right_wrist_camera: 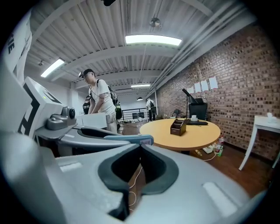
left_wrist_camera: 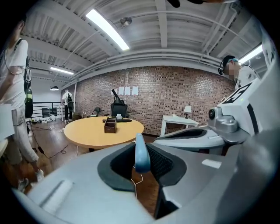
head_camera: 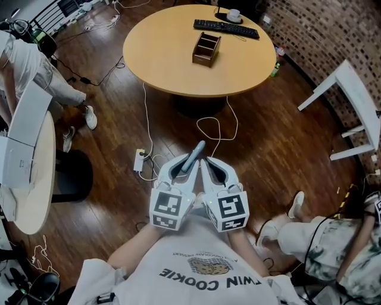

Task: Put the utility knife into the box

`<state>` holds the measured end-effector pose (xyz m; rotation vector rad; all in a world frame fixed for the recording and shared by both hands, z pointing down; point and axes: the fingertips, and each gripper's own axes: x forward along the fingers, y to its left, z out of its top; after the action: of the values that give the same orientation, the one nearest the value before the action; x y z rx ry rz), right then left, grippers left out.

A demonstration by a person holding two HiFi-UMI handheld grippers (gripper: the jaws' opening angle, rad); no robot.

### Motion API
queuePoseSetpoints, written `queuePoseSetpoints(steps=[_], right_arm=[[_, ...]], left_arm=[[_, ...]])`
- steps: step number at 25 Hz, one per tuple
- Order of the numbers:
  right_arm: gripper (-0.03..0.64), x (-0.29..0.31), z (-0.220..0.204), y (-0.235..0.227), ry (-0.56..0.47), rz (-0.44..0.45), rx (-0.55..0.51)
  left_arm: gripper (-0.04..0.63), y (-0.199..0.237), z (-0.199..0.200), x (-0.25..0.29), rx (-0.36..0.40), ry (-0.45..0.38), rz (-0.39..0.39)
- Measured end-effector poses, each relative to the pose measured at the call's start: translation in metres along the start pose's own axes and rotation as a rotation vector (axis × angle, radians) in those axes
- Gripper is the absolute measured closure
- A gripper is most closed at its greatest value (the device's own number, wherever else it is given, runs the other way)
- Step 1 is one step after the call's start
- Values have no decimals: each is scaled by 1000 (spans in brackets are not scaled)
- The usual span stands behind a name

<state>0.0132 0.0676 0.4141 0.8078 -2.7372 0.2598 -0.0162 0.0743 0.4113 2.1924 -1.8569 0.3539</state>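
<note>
My left gripper (head_camera: 186, 168) is shut on a blue-grey utility knife (head_camera: 194, 156), which sticks up and forward out of its jaws. In the left gripper view the knife (left_wrist_camera: 141, 153) stands upright between the dark pads (left_wrist_camera: 162, 162). Close beside it on the right, my right gripper (head_camera: 208, 168) is shut with nothing in it; in its own view the right gripper's (right_wrist_camera: 140, 149) tips meet and the knife (right_wrist_camera: 129, 140) shows to the left. A brown wooden box (head_camera: 206, 48) with open compartments stands on the round table (head_camera: 155, 53), far ahead of both grippers.
A black keyboard (head_camera: 226, 28) and a cup (head_camera: 233, 14) lie behind the box. Cables and a power strip (head_camera: 139, 160) lie on the wooden floor between me and the table. A white table (head_camera: 352, 95) stands right, another (head_camera: 27, 161) left. People stand left and sit lower right.
</note>
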Motion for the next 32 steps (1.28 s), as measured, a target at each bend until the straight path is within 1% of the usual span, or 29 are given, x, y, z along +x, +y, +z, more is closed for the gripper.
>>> queuePoseSetpoints(steps=[4,8,12,17,21,24,32], right_arm=[[615,6,7,-37,-17,0,12],[615,18,10,-56,-22,12,34],[615,31,13,-71,-23,23,49],[615,52,21,-90,-24,6,55],[617,80,28,-104,-15,-27,42],[617,106,37,-114,1,-62,39],[615,185,69,-125,28,-141,21]], left_arm=[[520,-6,13,32,27,9,7],[520,-4,22,52,38,16,18],[520,0,28,74,27,18,26],[520,16,32,99,-8,6,19],[520,36,37,125,-25,-8,-14],[520,57,43,146,-31,-3,-48],[520,131,66,188,29,11,-115]])
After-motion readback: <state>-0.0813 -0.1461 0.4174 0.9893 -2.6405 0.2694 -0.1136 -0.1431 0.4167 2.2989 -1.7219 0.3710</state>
